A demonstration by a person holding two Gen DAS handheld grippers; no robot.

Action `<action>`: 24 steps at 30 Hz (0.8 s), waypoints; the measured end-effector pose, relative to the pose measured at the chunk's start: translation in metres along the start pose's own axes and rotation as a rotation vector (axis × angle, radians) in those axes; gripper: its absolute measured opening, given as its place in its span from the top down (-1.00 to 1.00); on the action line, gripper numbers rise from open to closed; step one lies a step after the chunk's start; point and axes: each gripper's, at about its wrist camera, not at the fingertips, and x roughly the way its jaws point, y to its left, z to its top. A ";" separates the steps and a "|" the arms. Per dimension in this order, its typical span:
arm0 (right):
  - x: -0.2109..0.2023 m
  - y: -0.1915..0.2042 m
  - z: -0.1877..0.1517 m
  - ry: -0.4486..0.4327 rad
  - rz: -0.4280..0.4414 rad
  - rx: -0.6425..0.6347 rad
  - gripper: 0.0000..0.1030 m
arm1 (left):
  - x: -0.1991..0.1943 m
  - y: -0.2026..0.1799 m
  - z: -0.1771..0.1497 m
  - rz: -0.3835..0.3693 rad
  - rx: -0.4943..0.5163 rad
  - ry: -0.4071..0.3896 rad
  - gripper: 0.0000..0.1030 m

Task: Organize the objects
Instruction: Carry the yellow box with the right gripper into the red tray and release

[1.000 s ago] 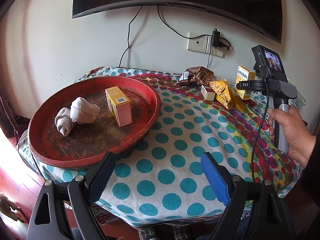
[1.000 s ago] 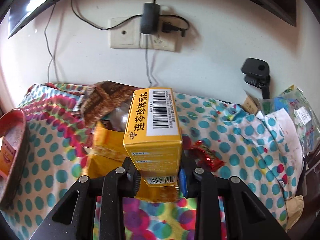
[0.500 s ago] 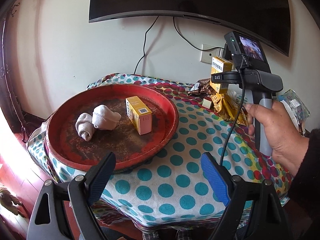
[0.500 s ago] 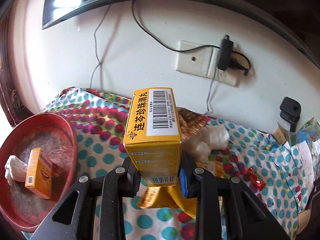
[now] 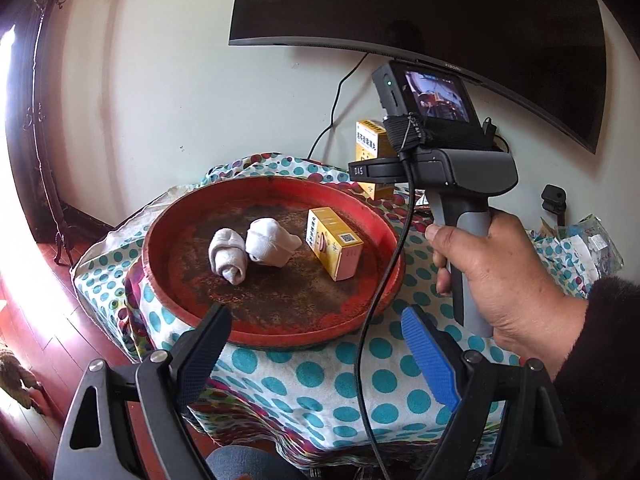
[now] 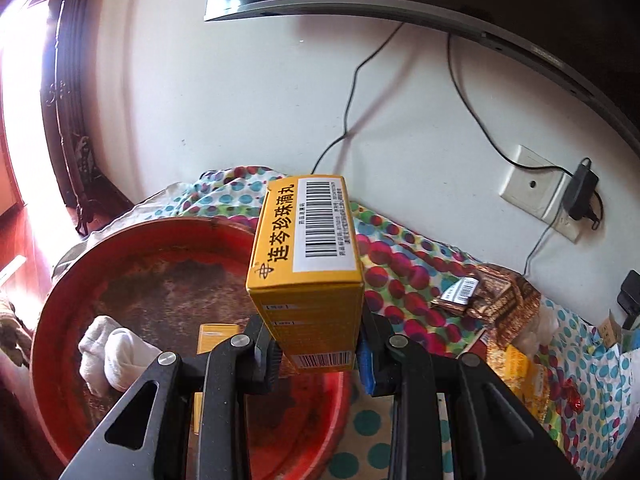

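My right gripper (image 6: 316,352) is shut on a yellow medicine box with a barcode (image 6: 308,264) and holds it in the air over the right rim of the round red tray (image 6: 52,304). The held box also shows in the left wrist view (image 5: 370,148) above the tray's far edge. In the tray (image 5: 276,334) lie two rolled white socks (image 5: 256,250) and another yellow box (image 5: 334,242). My left gripper (image 5: 316,340) is open and empty, low in front of the tray's near rim.
The table carries a polka-dot cloth (image 5: 320,376). Brown snack packets (image 6: 492,292), a yellow packet (image 6: 516,368) and plastic bags (image 5: 584,244) lie at the right. A TV (image 5: 420,4), cables and a wall socket (image 6: 540,192) are on the wall behind.
My right gripper has carried the yellow box leftward from the snack pile to above the tray's right rim. My left gripper has drawn back and shifted left.
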 end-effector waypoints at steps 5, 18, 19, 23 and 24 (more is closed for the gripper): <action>0.005 0.041 0.003 0.012 0.055 -0.048 0.45 | -0.004 0.023 -0.001 0.031 -0.039 0.018 -0.73; 0.025 0.095 -0.009 0.070 0.136 -0.097 0.45 | -0.006 0.033 -0.001 0.027 -0.063 0.042 -0.73; 0.024 0.093 -0.009 0.066 0.144 -0.090 0.44 | -0.005 0.032 -0.001 0.026 -0.061 0.042 -0.73; 0.024 0.090 -0.007 0.075 0.147 -0.082 0.40 | -0.007 0.029 0.000 0.029 -0.051 0.033 -0.73; 0.024 0.089 -0.008 0.080 0.159 -0.073 0.40 | -0.008 0.028 0.001 0.028 -0.049 0.031 -0.73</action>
